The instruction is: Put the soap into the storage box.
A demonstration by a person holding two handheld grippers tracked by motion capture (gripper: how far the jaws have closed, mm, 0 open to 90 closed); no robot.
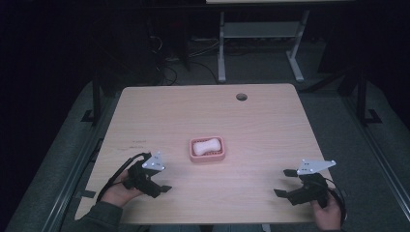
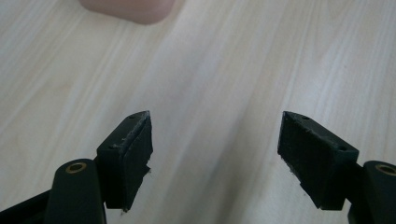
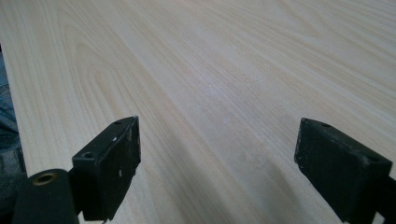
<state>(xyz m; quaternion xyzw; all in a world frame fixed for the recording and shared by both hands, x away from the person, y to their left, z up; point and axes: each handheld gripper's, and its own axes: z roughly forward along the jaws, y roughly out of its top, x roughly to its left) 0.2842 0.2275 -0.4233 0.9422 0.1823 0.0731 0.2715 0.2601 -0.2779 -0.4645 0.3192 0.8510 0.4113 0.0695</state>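
A: Where is the soap dish?

B: Near the middle of the wooden table, a little toward the person's side. It is pink, and a pale bar of soap lies inside it.

A: And the two grippers?

B: The left gripper sits at the near left of the table, held in the person's left hand. The right gripper is at the near right, held in the right hand. The dish lies between them and farther up the table, apart from both.

A: Are the jaws holding anything?

B: No. In the left gripper view, the left gripper has its jaws spread wide with bare wood between them. In the right gripper view the right gripper is the same: jaws wide apart, nothing in the gap.

A: Does the dish show from either gripper?

B: In the left gripper view a blurred pink edge sits at the top, ahead of the jaws. It is probably a corner of the dish, though it is too soft to be sure.

A: Which way do the grippers point?

B: From above, the left one points to the right across the table and the right one points left, so they face each other.

A: Anything else on the table?

B: A round cable hole near the far edge.
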